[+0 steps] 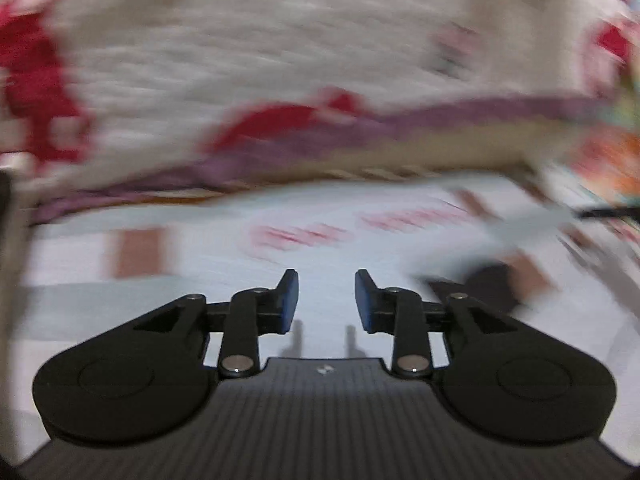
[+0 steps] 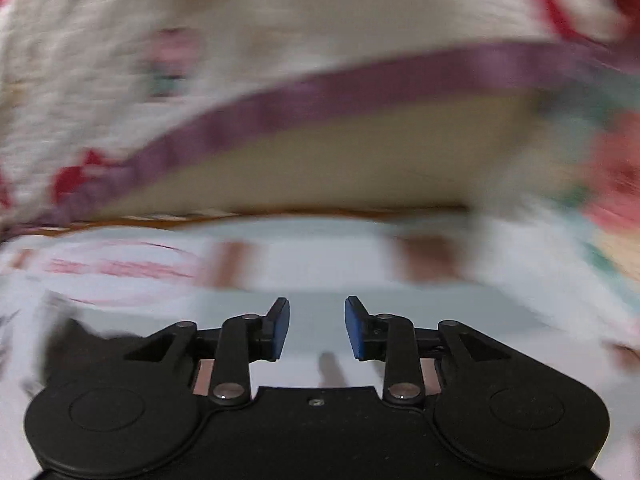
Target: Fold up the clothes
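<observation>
Both views are heavily smeared, so detail is thin. The left gripper (image 1: 326, 300) has its blue-padded fingers (image 1: 290, 300) spread apart with nothing between them, and the right gripper (image 2: 317, 328) is the same: parted and empty. Below both lies a pale cloth (image 1: 320, 248) with faint red printing and brownish patches, spread fairly flat over what looks like a bed; whether it is the garment or a bedsheet I cannot tell. Beyond the pale cloth rises a white quilted cover (image 1: 260, 48) with red shapes and a purple border (image 2: 360, 84), and to the right of that, a bright flowered fabric (image 2: 616, 184). A dark blurred shape (image 1: 496, 280) near the pale cloth is likely the other tool. For a clean fold, I would say each gripper wants a corner or hem, pinched evenly, lifted together. The pale cloth's far edge runs close under the purple border, so room beyond is tight; nearer the grippers it looks open.
</observation>
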Demonstrator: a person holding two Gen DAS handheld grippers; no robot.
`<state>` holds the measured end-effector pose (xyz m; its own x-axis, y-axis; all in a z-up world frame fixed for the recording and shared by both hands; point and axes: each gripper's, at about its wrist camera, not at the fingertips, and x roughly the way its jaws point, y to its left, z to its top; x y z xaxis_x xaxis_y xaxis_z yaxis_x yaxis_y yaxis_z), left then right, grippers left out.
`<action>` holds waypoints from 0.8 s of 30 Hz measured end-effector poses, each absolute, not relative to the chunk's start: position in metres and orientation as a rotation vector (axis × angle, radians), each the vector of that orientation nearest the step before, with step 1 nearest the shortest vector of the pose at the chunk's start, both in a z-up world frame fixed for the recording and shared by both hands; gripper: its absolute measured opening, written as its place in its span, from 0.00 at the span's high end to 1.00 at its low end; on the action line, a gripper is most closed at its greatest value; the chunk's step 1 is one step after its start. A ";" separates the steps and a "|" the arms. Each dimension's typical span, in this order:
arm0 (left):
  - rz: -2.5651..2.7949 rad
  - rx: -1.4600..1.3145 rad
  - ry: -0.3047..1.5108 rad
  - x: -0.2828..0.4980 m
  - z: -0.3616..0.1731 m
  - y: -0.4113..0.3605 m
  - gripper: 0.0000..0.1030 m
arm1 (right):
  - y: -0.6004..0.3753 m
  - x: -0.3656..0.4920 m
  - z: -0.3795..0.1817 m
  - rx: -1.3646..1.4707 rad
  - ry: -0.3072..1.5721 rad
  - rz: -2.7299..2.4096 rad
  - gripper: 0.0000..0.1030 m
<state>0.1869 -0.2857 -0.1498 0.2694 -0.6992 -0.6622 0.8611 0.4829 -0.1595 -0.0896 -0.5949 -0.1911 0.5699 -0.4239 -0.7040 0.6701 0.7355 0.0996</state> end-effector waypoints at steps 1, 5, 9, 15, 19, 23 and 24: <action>-1.117 0.262 0.776 0.173 -0.153 -0.295 0.69 | -0.605 -0.108 -0.192 0.425 0.737 -0.702 0.66; -1.187 0.286 0.810 0.144 -0.165 -0.311 0.69 | -0.633 -0.179 -0.202 0.593 0.744 -0.863 0.51; -1.214 0.304 0.819 0.124 -0.177 -0.322 0.62 | -0.646 -0.208 -0.219 0.686 0.676 -0.891 0.46; -1.256 0.332 0.834 0.094 -0.195 -0.339 0.62 | -0.651 -0.178 -0.232 0.634 0.742 -0.759 0.38; -1.250 0.320 0.842 0.085 -0.200 -0.340 0.63 | -0.633 -0.161 -0.225 0.383 0.765 -0.820 0.95; -1.212 0.326 0.819 0.082 -0.202 -0.334 0.63 | -0.639 -0.166 -0.225 0.320 0.752 -0.911 0.99; -1.211 0.332 0.809 0.081 -0.203 -0.333 0.63 | -0.645 -0.169 -0.227 0.338 0.743 -0.923 1.00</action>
<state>0.0809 -0.3330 -0.2031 0.1230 -0.6970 -0.7064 0.9193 0.3482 -0.1835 -0.1692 -0.6448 -0.2274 0.3827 -0.5958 -0.7061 0.8169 0.5752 -0.0426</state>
